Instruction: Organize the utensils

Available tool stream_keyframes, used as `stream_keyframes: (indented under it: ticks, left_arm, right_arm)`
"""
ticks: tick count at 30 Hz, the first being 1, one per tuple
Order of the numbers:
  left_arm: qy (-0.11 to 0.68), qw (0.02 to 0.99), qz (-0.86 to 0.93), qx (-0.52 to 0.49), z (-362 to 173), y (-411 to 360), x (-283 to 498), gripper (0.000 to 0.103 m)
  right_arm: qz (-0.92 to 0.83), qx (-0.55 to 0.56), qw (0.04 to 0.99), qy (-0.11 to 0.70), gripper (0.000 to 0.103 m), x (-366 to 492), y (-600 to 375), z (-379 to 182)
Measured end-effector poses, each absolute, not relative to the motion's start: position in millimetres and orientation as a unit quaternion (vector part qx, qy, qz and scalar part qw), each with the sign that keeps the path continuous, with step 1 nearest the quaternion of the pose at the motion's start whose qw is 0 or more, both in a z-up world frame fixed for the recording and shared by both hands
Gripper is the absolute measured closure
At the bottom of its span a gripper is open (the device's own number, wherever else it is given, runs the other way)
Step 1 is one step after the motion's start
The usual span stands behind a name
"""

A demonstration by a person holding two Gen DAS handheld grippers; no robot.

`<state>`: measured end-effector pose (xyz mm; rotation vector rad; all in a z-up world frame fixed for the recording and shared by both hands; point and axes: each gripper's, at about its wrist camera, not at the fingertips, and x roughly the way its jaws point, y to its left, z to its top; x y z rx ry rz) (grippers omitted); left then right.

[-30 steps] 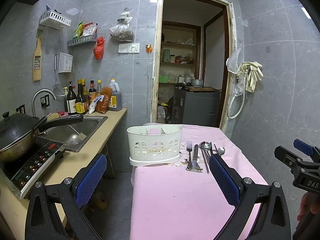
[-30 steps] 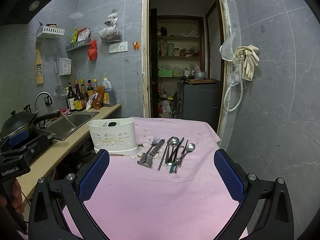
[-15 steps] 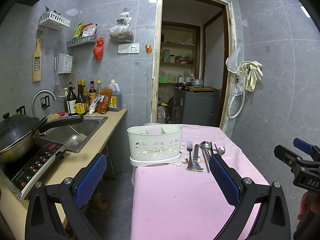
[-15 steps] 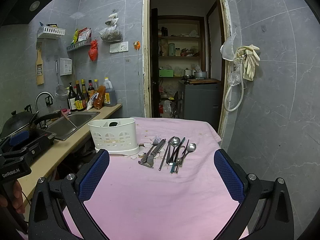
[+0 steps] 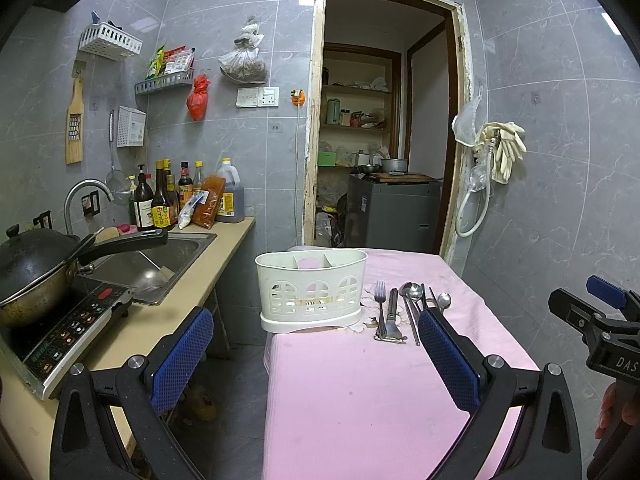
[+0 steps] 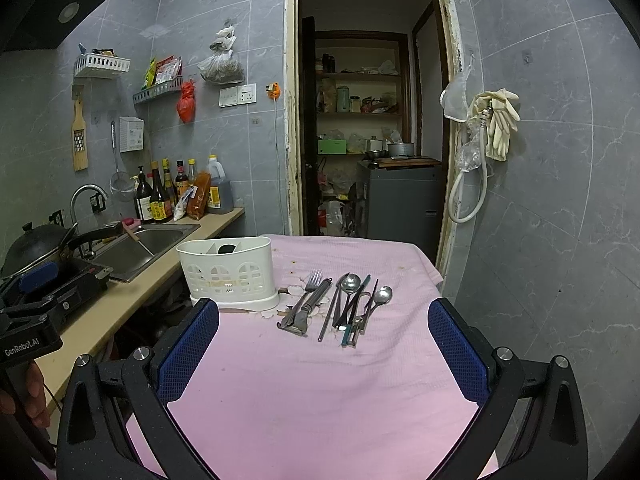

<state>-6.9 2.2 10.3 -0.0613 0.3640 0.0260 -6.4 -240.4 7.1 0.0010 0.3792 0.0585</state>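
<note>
In the left wrist view, the left gripper (image 5: 312, 354) fills the bottom of the frame. Its two blue fingers (image 5: 180, 354) are spread wide and hold nothing. Between them, in the middle of the frame, sits a white caddy (image 5: 311, 290) on the pink surface (image 5: 360, 400). Just right of the caddy lie the utensils: a fork (image 5: 380, 304), a big spoon (image 5: 412, 294) and a small spoon (image 5: 443, 300). They lie flat, side by side. The right gripper (image 5: 600, 328) peeks in at the right edge. A black pan (image 5: 36, 268) sits at the left edge, next to a sink (image 5: 152, 260).

In the right wrist view, the right gripper (image 6: 324, 350) is at the bottom, fingers (image 6: 460, 354) wide apart and holding nothing. The caddy (image 6: 228, 272) stands left of the middle. The fork (image 6: 312, 282), a peeler (image 6: 306, 308), the big spoon (image 6: 350, 284) and the small spoon (image 6: 382, 296) lie in a bunch in the middle of the frame, near the caddy but outside it. Part of the left gripper (image 6: 28, 328) shows at the left edge.
</note>
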Motion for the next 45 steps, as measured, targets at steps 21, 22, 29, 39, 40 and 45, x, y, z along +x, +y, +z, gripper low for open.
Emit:
stream_keyframes:
  ticks: [21, 22, 29, 39, 40, 45]
  left_arm:
    - [0.181, 0.983, 0.013, -0.030, 9.9, 2.0, -7.2, 0.000]
    - [0.180, 0.983, 0.013, -0.030, 9.9, 2.0, -7.2, 0.000]
    - [0.181, 0.983, 0.012, -0.030, 9.8, 1.4, -7.1, 0.000]
    - [0.153, 0.988, -0.002, -0.017, 19.6, -6.8, 8.7, 0.000]
    - [0.149, 0.989, -0.003, -0.015, 21.6, -8.5, 12.1, 0.000]
    - [0.133, 0.991, -0.015, -0.007, 33.4, -21.6, 32.6, 0.000]
  right_arm:
    - [0.030, 0.002, 0.982, 0.188, 0.001, -7.3, -239.2, 7.4]
    - [0.030, 0.002, 0.982, 0.187, 0.001, -7.1, -239.2, 7.3]
    - [0.032, 0.013, 0.982, 0.188, 0.001, -7.5, -241.3, 9.1]
    - [0.006, -0.010, 0.990, 0.142, 0.001, -7.4, -252.2, 28.4]
    - [0.004, -0.012, 0.990, 0.138, 0.001, -5.0, -255.2, 31.3]
    - [0.001, -0.007, 0.993, 0.117, 0.001, 9.6, -274.1, 46.4]
